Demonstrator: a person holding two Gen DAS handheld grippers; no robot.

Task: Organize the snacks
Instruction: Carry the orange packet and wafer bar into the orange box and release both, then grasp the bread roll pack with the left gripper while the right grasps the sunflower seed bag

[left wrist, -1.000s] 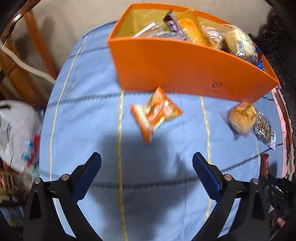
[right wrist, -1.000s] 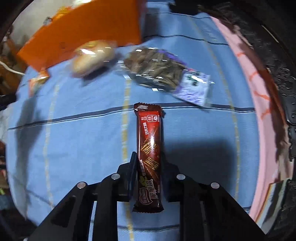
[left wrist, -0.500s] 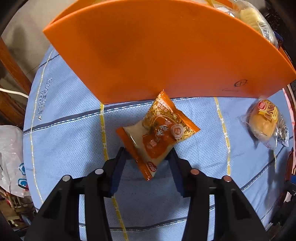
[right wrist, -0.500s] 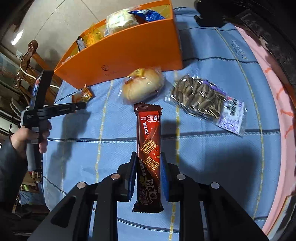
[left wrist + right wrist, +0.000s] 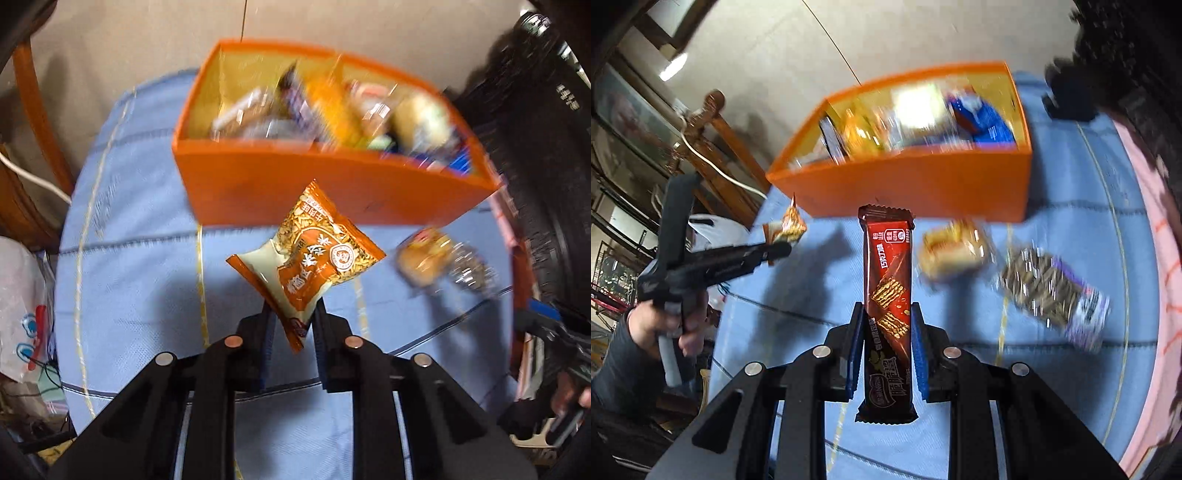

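Note:
My left gripper (image 5: 291, 314) is shut on the lower corner of an orange snack packet (image 5: 310, 254) and holds it above the blue cloth, just in front of the orange box (image 5: 332, 192). The right wrist view shows that same left gripper (image 5: 779, 247) with the packet (image 5: 788, 225) at the box's left end. My right gripper (image 5: 888, 314) is shut on a dark brown chocolate wafer bar (image 5: 886, 266) that stands upright between the pads, held in the air before the orange box (image 5: 923, 184). Several wrapped snacks fill the box.
A wrapped bun (image 5: 953, 251) and a sunflower seed packet (image 5: 1052, 295) lie on the blue tablecloth (image 5: 1071, 229) right of the bar. A wooden chair (image 5: 716, 122) and a white plastic bag (image 5: 22, 306) are at the left. A person's hand (image 5: 665, 325) grips the left tool.
The left jaws closed on the orange packet and lifted it off the cloth. The right gripper rose with the bar, so the box's inside now shows.

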